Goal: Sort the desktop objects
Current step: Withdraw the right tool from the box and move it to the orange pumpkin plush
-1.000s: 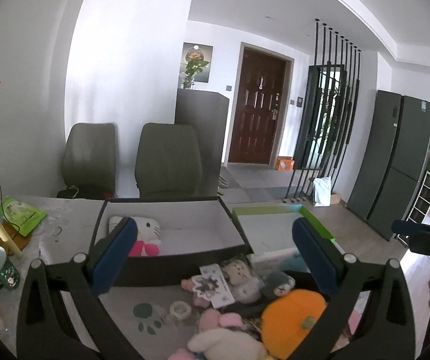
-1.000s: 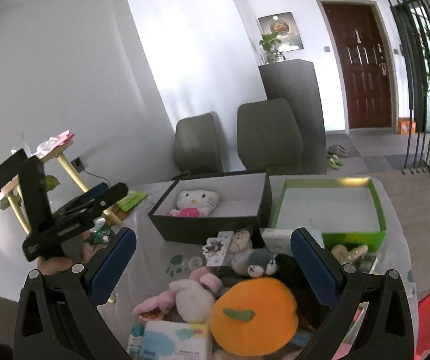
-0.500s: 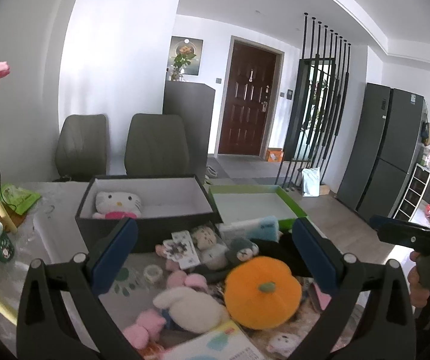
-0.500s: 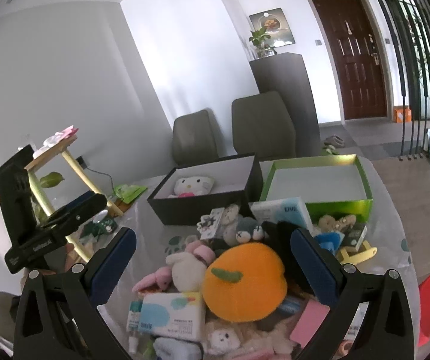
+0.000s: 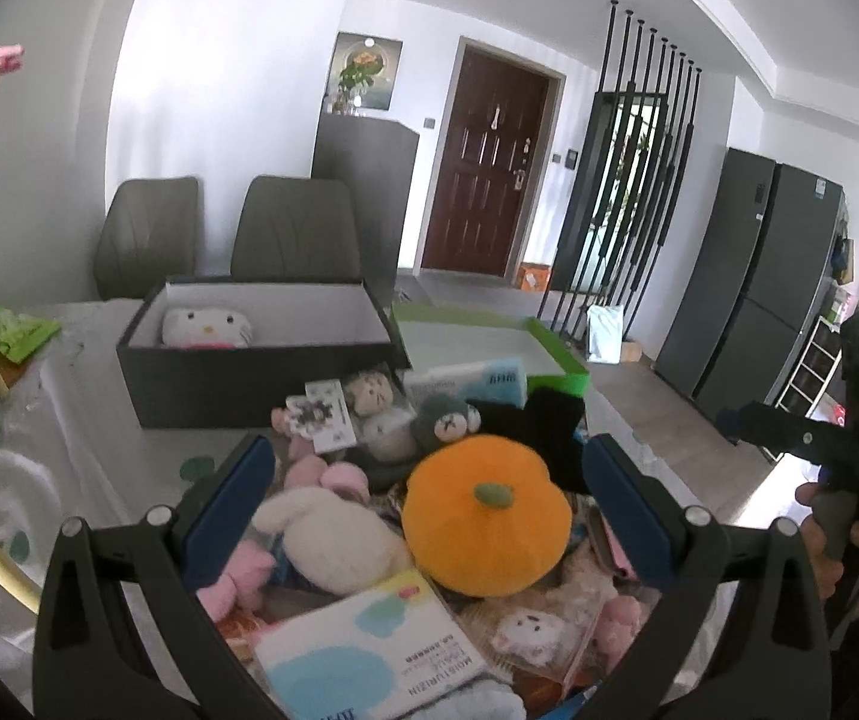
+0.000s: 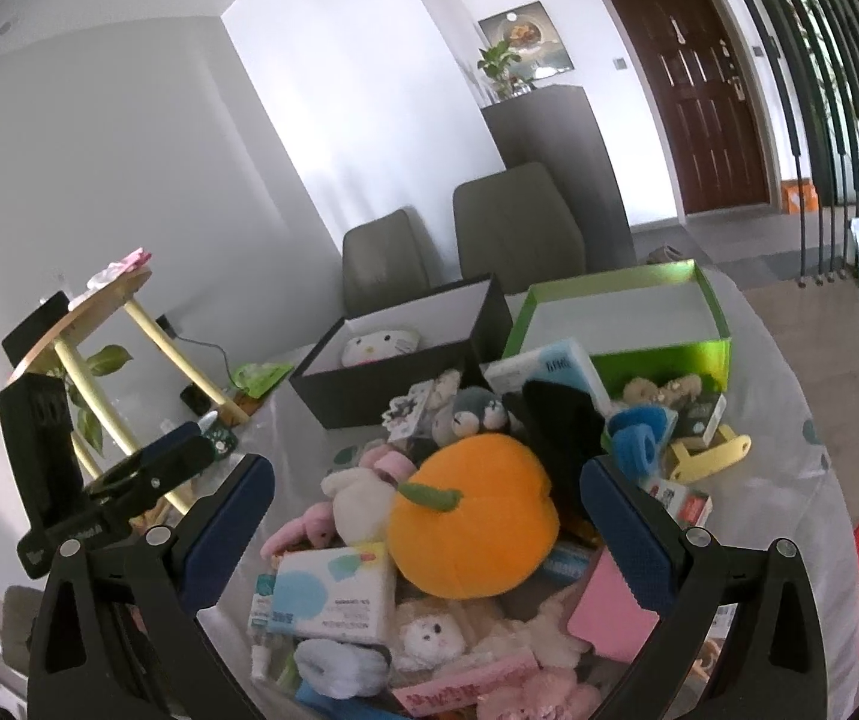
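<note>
Left tongs (image 5: 429, 480) stand wide and hold nothing, above a heap of toys and packets on the counter (image 5: 99, 420); an orange pumpkin plush (image 5: 483, 525) lies between the blue pads. Beyond the heap, a black box (image 5: 249, 384) holds one white cat plush (image 5: 206, 327), and the green box (image 5: 549, 354) just beside it shows only its pale floor. Right tongs (image 6: 426, 501) are likewise wide and hold nothing, over the same pumpkin plush (image 6: 471, 525). From this side the cat plush (image 6: 378, 346) sits in the black box (image 6: 393, 387), the green box (image 6: 657, 354) appears bare inside, and a tissue pack (image 6: 333, 594) lies in the heap.
</note>
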A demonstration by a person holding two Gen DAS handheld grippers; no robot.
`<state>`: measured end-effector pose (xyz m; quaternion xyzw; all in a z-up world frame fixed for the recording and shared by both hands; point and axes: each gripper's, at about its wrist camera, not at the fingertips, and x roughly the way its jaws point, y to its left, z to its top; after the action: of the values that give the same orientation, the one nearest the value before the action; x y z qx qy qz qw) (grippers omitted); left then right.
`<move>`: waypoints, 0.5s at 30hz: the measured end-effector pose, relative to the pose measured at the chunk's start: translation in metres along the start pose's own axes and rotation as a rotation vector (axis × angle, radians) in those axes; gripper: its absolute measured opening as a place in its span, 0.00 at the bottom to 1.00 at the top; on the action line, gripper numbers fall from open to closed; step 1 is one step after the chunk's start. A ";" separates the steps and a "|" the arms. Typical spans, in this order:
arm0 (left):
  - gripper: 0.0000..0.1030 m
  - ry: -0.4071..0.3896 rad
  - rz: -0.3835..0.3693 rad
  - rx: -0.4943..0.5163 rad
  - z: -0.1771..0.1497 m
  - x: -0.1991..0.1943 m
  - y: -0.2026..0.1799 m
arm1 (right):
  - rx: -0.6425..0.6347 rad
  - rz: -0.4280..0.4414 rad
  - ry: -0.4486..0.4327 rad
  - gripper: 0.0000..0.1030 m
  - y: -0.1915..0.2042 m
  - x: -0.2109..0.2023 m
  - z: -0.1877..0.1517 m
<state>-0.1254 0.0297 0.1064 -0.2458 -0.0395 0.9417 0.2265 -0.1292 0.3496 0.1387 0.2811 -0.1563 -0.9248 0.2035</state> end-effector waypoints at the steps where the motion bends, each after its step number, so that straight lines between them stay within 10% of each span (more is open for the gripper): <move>1: 0.98 0.008 -0.002 -0.003 -0.004 0.002 0.000 | 0.006 0.002 0.004 1.00 -0.002 0.001 -0.003; 15: 0.80 0.122 -0.037 -0.041 -0.033 0.042 0.004 | 0.054 0.038 0.088 0.89 -0.023 0.040 -0.029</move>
<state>-0.1439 0.0433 0.0586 -0.3066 -0.0497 0.9195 0.2409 -0.1498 0.3459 0.0882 0.3237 -0.1772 -0.9030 0.2198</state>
